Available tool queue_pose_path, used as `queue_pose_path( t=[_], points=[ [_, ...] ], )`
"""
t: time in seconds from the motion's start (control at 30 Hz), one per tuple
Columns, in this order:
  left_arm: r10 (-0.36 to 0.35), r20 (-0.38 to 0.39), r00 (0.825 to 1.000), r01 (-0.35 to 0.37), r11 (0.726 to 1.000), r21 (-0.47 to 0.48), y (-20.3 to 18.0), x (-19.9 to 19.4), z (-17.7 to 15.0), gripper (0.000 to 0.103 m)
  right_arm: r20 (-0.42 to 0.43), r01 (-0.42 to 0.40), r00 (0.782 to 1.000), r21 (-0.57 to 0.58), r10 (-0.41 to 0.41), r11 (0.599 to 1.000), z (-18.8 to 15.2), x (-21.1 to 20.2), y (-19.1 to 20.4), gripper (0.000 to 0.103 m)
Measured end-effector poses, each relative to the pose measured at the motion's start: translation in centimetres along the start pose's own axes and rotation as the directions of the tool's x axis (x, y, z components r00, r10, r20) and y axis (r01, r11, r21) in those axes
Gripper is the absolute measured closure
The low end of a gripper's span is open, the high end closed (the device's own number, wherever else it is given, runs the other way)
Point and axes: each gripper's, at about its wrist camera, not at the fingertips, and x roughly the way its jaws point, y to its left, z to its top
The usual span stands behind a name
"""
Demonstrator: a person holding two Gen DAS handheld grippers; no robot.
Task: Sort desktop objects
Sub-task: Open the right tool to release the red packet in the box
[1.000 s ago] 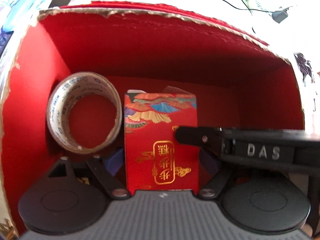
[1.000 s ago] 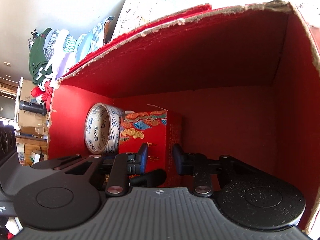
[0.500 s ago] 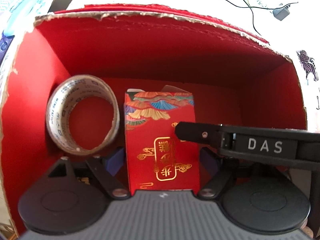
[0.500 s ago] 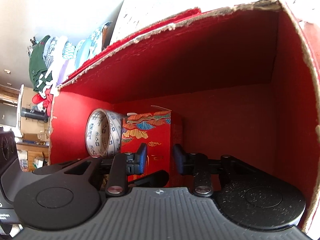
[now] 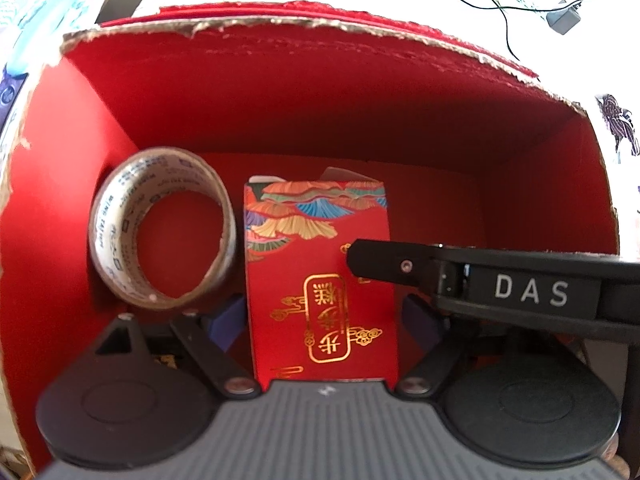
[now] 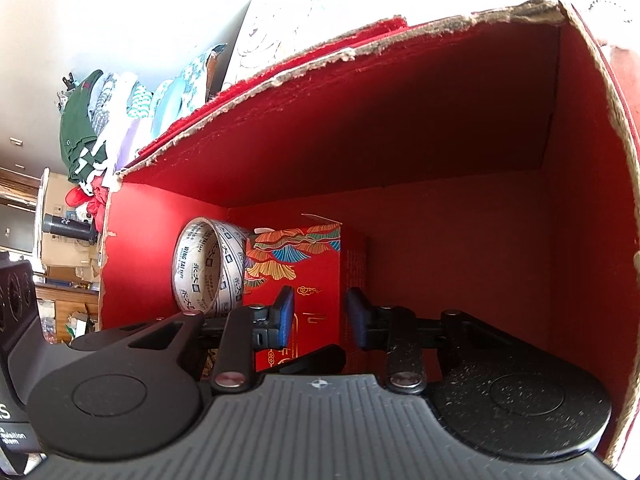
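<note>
You are working inside a red cardboard bin [image 5: 304,104] with torn, ragged rims, a bright desk with a black cable [image 5: 492,4] beyond it and hung clothes [image 6: 92,128] off to the side. The small red printed carton [image 5: 320,280] stands upright on the bin floor, just beside the tape roll [image 5: 160,236] leaning on edge at its left. Your left gripper [image 5: 324,320] straddles the carton's lower half with jaws spread and a sliver of gap either side, so it is released. Your right gripper [image 6: 320,316] hangs near the carton's corner, jaws parted and empty. Expect the carton to be light, thin-walled and glossy: take it across the flat side faces, gently, or it may dent. Its top flap looks loose. The carton's base and both sets of fingertips are hidden, and contact cannot be confirmed.
</note>
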Motion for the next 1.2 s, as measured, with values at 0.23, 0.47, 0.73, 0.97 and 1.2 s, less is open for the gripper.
queue_pose_path(
  t=[0.23, 0.47, 0.73, 0.97, 1.2],
  points=[
    [0.013, 0.001, 1.0, -0.013, 1.0, 0.017, -0.3, 0.4, -0.2, 0.017, 0.004, 0.001, 1.0, -0.002, -0.001, 1.0, 0.0, 0.0, 0.2, 0.07],
    [0.023, 0.012, 1.0, -0.023, 0.999, 0.026, -0.4, 0.5, -0.2, 0.017, 0.0, 0.001, 1.0, -0.019, -0.001, 1.0, 0.1, 0.1, 0.5, 0.07],
    [0.046, 0.024, 0.999, -0.047, 0.998, 0.044, -0.6, 0.7, -0.1, 0.017, 0.002, -0.005, 1.0, -0.025, 0.005, 1.0, 0.0, 0.1, 0.5, 0.07],
    [0.085, 0.039, 0.996, -0.088, 0.993, 0.082, -1.2, 0.9, -0.2, 0.017, 0.005, -0.003, 1.0, -0.03, 0.004, 1.0, -0.3, 0.0, 0.6, 0.07],
    [0.087, 0.048, 0.995, -0.091, 0.992, 0.09, -1.0, 1.3, -0.6, 0.017, 0.007, -0.001, 1.0, -0.03, 0.002, 1.0, -0.5, 0.0, 0.7, 0.07]
  ],
)
